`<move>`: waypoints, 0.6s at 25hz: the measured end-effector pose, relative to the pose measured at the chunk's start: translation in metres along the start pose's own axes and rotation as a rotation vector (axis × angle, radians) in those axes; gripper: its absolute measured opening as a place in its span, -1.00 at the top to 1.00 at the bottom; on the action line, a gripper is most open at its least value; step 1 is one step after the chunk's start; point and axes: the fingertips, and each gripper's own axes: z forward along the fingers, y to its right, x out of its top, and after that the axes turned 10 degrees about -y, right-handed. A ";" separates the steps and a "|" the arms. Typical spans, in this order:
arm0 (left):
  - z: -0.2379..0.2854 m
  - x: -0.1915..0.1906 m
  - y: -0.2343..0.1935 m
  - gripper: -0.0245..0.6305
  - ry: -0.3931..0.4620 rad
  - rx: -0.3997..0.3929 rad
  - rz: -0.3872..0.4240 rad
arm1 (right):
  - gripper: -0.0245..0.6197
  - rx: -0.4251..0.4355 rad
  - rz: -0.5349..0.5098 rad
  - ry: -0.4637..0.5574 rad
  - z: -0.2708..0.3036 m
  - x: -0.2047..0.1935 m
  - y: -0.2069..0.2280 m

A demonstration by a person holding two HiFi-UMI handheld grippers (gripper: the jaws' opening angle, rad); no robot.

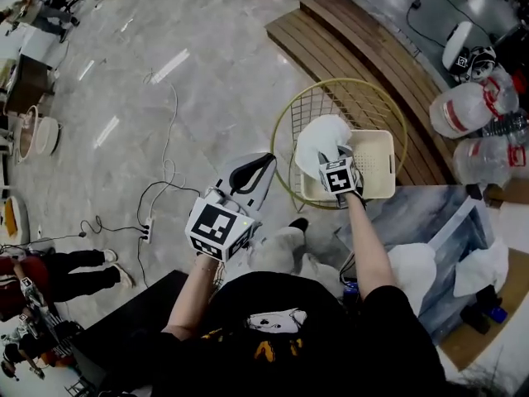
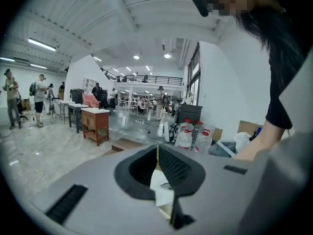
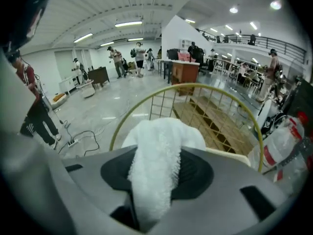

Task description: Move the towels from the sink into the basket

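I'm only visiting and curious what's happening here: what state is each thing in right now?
Right gripper: shut on a towel, held over the basket.
Left gripper: shut, nothing held.
Basket: upright, with a cream crate inside.
Sink: white towels lying in or against it.

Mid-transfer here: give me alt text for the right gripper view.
The right gripper is closed on a white towel, held over a round yellow wire basket. Beyond lie wooden slats and a shiny grey floor, with people standing far off.
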 end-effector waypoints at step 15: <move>-0.004 0.000 -0.004 0.87 -0.015 -0.012 -0.009 | 0.01 0.022 0.138 -0.029 0.010 -0.019 0.012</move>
